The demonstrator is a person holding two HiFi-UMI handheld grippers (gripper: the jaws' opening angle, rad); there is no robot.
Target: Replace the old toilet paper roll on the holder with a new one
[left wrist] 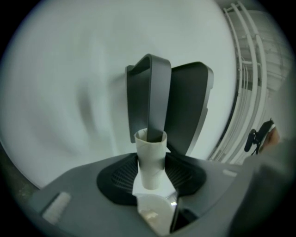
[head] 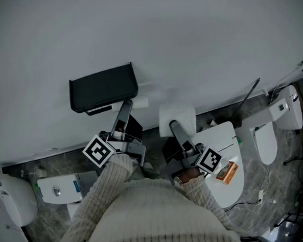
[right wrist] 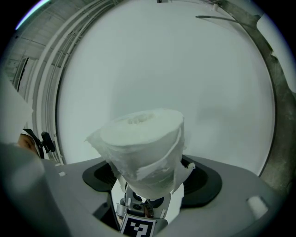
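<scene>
The black toilet paper holder (head: 103, 87) hangs on the white wall, and in the left gripper view the holder (left wrist: 185, 106) shows its cover flap raised. My left gripper (head: 130, 105) is shut on an empty cardboard tube (head: 140, 102), just right of and below the holder. The left gripper view has the tube (left wrist: 150, 157) standing upright between the jaws of the left gripper (left wrist: 150, 178), close in front of the holder. My right gripper (head: 175, 126) is shut on a full white roll (head: 177, 117) further right. This roll (right wrist: 143, 148) fills the right gripper (right wrist: 145, 185), with a loose torn end.
A white toilet (head: 269, 136) stands at the right and another (head: 10, 200) at the left. A white lid (head: 222, 144) below the right gripper carries an orange packet (head: 227, 172). A white box (head: 58, 187) sits at the lower left. A rail (left wrist: 245, 69) runs along the wall.
</scene>
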